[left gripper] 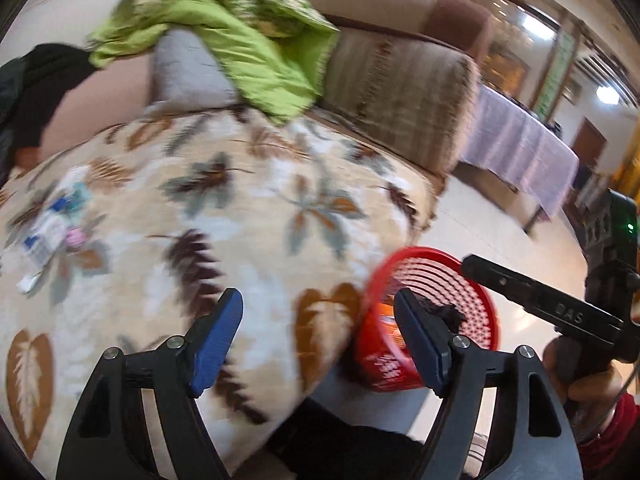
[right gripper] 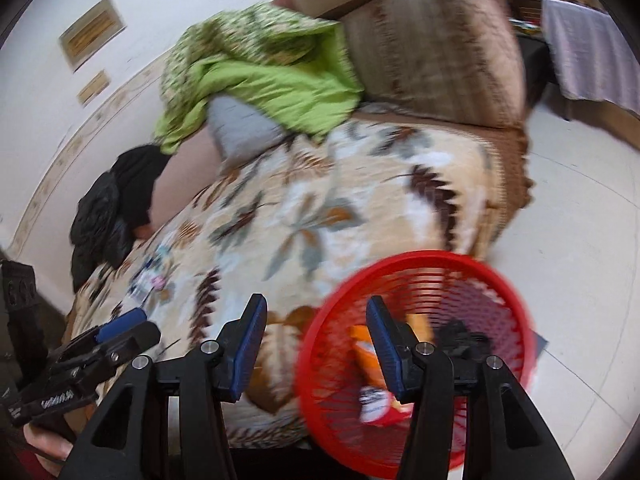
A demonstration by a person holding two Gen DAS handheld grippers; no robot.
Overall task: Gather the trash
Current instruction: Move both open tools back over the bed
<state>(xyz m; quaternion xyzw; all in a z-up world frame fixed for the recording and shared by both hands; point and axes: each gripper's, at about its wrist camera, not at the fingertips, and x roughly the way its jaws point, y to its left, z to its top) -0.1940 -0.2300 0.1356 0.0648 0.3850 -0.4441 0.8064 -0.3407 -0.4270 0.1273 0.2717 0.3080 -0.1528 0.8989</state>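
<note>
Facing a sofa seat draped in a cream leaf-patterned blanket, both views blurred by motion. Blanket's front edge rolls down toward the cameras; its right edge drops beside the brown striped sofa armrest to pale tiled floor, which lies open to the right.

Red plastic mesh basket sits at the blanket's front right corner, its rim just beside or touching the fabric; cannot tell which. Inside it: an orange-and-white snack wrapper and a dark crumpled item, kind unclear.

Scattered small wrappers, white, blue and pink, lie on the blanket far left, well apart from the basket. Between them is bare blanket.

At the back of the seat: crumpled lime-green patterned cloth heaped over a grey cushion. Black garment bunched at the far left corner. Table with lilac cloth stands past the armrest, well clear.

Left gripper points out over the blanket's front edge, blue-padded fingers spread wide, nothing between them; its right finger overlaps the basket in view. Right gripper likewise spread wide and empty, right finger in line with the basket opening, left finger over blanket. Each gripper shows at the other's frame edge.
</note>
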